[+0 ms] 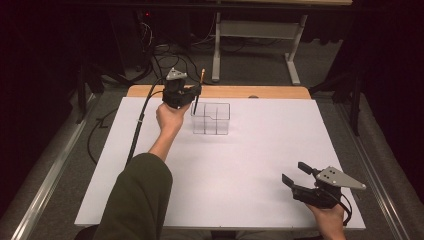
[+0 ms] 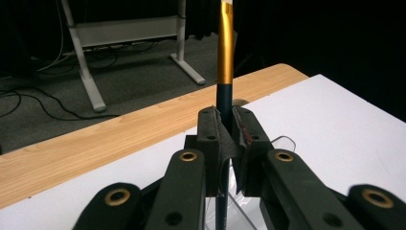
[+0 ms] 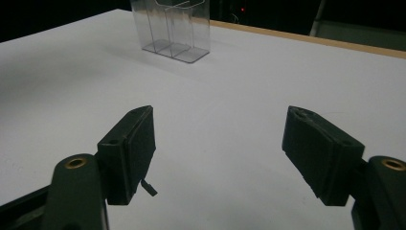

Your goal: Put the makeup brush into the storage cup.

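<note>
White table (image 1: 260, 165) | L gripper (image 2: 225, 125) clamps pen (image 2: 225, 52) | R gripper (image 3: 220, 153) agape

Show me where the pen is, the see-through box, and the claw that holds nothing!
pen (image 2: 225, 52), left gripper view, on its gold upper barrel.
clear plastic organizer (image 1: 210, 119), high view, on its front wall.
right claw (image 3: 220, 153), right gripper view, midway between its open tips.

The pen (image 2: 225, 52) has a gold upper part and a dark blue barrel below it, with a white bit at its very top. The organiser (image 1: 210, 118) is clear plastic, standing on a white table (image 1: 260, 165) with a light wood-grain edge, and both grippers (image 1: 184, 91) (image 3: 220, 158) are black with brass-coloured rivets.
</note>
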Action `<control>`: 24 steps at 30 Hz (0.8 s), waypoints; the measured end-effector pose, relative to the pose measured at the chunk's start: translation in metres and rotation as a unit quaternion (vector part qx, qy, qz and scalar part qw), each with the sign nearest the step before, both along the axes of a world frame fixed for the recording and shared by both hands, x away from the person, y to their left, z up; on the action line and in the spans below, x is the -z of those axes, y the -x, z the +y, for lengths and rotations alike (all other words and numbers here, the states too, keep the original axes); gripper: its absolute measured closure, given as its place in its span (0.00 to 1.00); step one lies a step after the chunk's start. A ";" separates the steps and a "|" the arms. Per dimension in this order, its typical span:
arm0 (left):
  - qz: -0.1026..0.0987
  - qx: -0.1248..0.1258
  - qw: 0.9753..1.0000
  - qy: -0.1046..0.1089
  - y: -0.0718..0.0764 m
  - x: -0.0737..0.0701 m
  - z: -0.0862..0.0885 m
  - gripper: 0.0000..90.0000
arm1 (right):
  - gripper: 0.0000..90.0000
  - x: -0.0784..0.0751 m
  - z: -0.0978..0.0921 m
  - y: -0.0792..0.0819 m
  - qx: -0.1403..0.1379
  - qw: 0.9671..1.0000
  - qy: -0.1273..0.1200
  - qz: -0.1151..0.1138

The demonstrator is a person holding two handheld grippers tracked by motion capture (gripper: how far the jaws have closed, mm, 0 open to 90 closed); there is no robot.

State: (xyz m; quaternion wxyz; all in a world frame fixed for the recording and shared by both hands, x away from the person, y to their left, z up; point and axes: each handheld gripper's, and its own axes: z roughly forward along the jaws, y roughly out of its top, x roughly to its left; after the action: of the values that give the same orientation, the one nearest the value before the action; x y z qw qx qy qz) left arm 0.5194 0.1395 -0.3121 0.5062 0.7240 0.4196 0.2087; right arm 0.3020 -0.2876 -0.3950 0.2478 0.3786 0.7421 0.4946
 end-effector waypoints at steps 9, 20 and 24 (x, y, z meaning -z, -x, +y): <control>0.006 0.003 1.000 -0.004 0.000 0.003 0.002 0.91 | 0.32 -0.001 -0.001 0.000 0.001 1.000 0.001 -0.002; 0.014 0.004 1.000 -0.008 0.002 0.009 0.004 0.91 | 0.32 0.000 0.000 0.000 -0.001 1.000 0.002 0.000; 0.019 0.007 1.000 -0.009 0.003 0.011 0.004 0.91 | 0.32 0.000 0.000 0.000 -0.001 1.000 0.003 0.000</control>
State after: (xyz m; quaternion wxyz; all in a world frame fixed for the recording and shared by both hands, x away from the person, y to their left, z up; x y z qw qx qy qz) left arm 0.5163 0.1435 -0.3227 0.4932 0.7350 0.4225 0.1948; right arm 0.3022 -0.2876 -0.3946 0.2485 0.3775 0.7435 0.4929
